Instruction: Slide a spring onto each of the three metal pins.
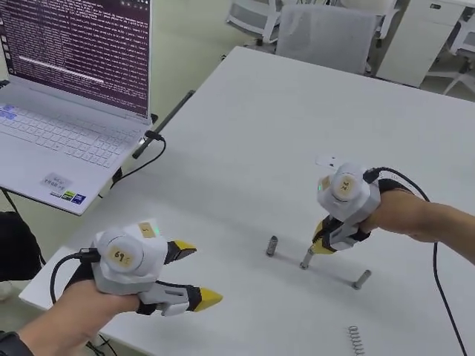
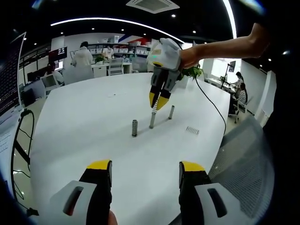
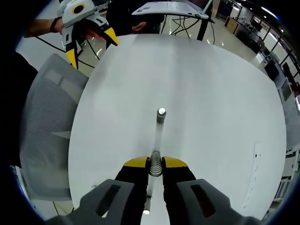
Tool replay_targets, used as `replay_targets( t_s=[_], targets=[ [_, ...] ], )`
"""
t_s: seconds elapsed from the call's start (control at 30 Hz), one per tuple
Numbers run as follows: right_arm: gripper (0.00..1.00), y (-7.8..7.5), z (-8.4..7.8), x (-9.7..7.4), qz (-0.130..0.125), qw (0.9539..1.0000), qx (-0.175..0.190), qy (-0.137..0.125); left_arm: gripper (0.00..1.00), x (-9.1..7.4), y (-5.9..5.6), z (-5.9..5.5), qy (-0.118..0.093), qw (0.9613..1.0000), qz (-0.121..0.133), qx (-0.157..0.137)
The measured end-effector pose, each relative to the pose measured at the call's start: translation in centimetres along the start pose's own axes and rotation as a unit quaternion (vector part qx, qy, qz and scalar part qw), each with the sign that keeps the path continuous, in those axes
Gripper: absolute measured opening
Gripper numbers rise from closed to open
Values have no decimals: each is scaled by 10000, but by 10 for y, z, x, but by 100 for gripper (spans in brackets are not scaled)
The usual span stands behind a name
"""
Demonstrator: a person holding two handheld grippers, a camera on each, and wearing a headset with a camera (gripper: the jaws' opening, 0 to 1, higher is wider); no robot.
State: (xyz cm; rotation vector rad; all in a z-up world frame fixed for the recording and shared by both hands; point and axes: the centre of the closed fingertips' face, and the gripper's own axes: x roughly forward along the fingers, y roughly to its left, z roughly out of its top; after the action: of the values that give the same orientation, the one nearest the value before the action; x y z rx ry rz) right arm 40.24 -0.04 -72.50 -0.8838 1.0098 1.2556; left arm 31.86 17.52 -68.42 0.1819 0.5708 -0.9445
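Spring (image 3: 155, 168) pinched in right gripper (image 3: 155, 162) at the pin (image 2: 152, 120), left gripper (image 2: 146, 165) wide open, and any tilt could snag it or flick it away.

- The left gripper (image 1: 197, 273) has a rounded white shell and black jaws with yellow tips.
- A round tan sticker (image 1: 122, 256) on its shell reads 69.
- The right gripper (image 1: 320, 243) looks the same; the digits on its tan label (image 1: 344, 185) are unclear.
- A black cable (image 1: 434, 252) leaves the right gripper, and a second cable (image 1: 63, 263) leaves the left.
- A black strap (image 1: 387, 185) wraps the right hand.
- A dark wristband (image 1: 9, 343) sits on the left wrist.
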Motion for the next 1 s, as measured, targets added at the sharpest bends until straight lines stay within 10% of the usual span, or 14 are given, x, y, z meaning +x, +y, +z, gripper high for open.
replay_targets(
  t_s=[1.0],
  targets=[
    [9, -1, -11, 32, -81, 9988, -229, 415, 53, -1, 3, -2, 21, 10000, 32, -44]
  ],
)
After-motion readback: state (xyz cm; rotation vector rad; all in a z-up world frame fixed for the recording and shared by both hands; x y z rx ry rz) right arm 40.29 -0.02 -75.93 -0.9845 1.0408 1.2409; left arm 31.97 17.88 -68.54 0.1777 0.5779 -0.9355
